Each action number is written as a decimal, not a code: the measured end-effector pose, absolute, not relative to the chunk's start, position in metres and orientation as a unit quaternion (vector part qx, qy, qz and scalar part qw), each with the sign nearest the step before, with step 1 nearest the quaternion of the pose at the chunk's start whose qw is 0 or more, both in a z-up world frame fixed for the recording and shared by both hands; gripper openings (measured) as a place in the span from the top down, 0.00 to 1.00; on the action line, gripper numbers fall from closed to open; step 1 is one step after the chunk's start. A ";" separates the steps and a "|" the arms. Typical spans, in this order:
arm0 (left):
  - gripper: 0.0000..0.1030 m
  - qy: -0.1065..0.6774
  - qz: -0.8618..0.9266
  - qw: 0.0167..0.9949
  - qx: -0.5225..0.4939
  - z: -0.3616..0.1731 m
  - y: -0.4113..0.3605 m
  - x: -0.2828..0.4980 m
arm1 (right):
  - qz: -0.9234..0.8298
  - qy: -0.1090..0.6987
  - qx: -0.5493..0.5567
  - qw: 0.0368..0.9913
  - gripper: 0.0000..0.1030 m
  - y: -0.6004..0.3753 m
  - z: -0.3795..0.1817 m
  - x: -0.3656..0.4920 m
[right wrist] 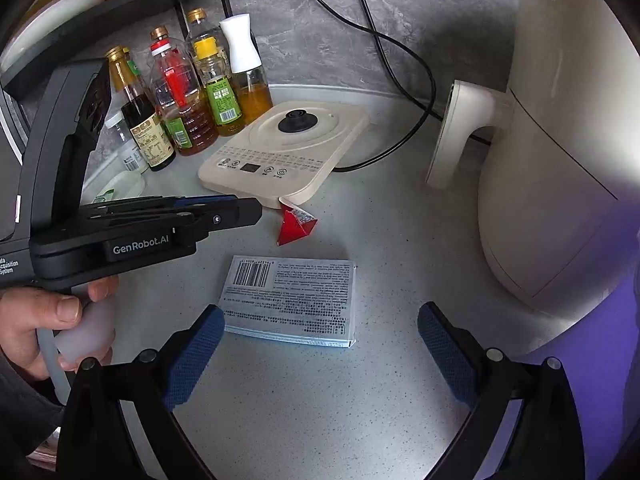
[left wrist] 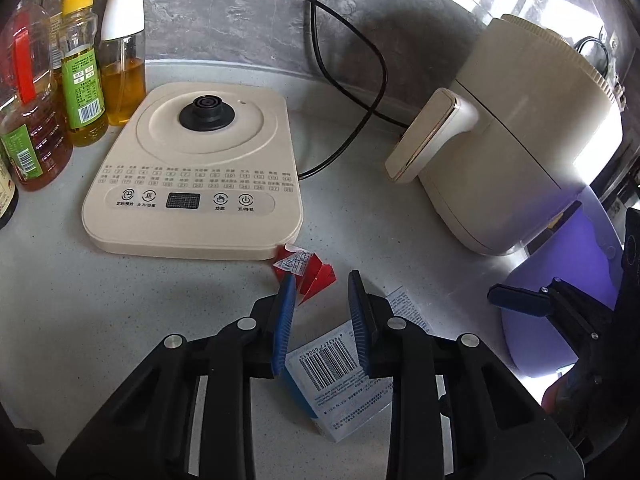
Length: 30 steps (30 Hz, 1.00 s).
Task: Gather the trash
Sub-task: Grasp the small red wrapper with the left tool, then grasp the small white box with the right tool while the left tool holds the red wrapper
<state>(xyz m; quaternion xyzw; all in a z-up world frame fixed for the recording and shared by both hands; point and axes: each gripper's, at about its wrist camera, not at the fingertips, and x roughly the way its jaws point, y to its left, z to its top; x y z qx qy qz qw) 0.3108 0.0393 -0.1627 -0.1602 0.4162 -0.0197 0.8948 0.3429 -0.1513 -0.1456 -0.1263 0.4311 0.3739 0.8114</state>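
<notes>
Item: grey speckled countertop (right wrist: 304, 408), two pieces of trash lying on it. Entry one, a flat printed box (right wrist: 292, 300), barcode face up, is seen at the centre of the right wrist view, its long edge squared toward that camera; it is judged light and rigid enough to be pinched across its thin edges. Entry two, a crumpled red wrapper (right wrist: 296, 226), is found at 12 o'clock from the box, touching the front corner of the cream kettle base (right wrist: 284, 148), where it appears to have been left wedged. The left gripper (left wrist: 322, 292) is held low over the far end of the box, jaws parted moderately and nothing gripped; the wrapper lies just past its fingertips at 11 o'clock, so the posture is read as an approach to the wrapper, though the box cannot be ruled out. The right gripper (right wrist: 318, 354) is held spread wide and empty, the box lying between its fingers (right wrist: 192, 356) and slightly beyond, a stance suited to straddling the box's width. A purple bin (left wrist: 560, 312) is partly visible at 3 o'clock in the left view, presumably kept close as the receptacle. Also listed: a cream air fryer (right wrist: 560, 160) at 2 o'clock, black power cords (right wrist: 400, 60) at 12, oil and sauce bottles (right wrist: 188, 108) grouped at 10 o'clock against the wall. Neither trash item is yet lifted; the task is judged barely begun.
</notes>
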 end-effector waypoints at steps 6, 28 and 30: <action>0.74 0.432 -0.022 0.888 -0.156 -0.179 0.035 0.332 | 0.376 0.443 -0.123 0.805 0.08 -0.144 -0.160 0.357; 0.97 0.397 0.063 0.899 -0.175 -0.155 0.077 0.256 | 0.422 0.471 -0.106 0.768 0.08 -0.130 -0.170 0.340; 0.97 0.395 0.072 0.898 -0.180 -0.156 0.081 0.245 | 0.452 0.483 -0.093 0.744 0.17 -0.128 -0.169 0.334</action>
